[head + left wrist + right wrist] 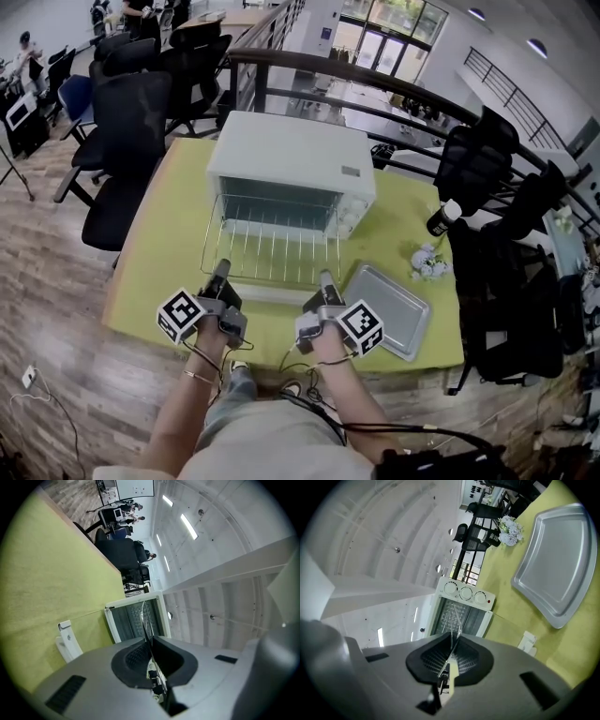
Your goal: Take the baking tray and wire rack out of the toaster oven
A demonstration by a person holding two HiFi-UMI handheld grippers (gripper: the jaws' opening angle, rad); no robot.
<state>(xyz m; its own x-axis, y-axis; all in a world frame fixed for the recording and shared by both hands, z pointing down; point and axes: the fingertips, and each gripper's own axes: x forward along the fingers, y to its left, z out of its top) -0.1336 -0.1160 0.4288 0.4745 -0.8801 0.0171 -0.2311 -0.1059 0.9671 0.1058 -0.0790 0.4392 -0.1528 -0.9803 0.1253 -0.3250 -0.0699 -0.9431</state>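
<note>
Since the left gripper (150,641) and right gripper (452,649) are each clenched on the front wire of the wire rack (272,246), the rack lies straight ahead of the fingers, partly out of the toaster oven (291,164), its long axis across the oven's mouth and both hands equally near. The baking tray (386,307) rests on the green table (159,253) at the oven's front right; office chairs (131,122) stand left of the oven.
</note>
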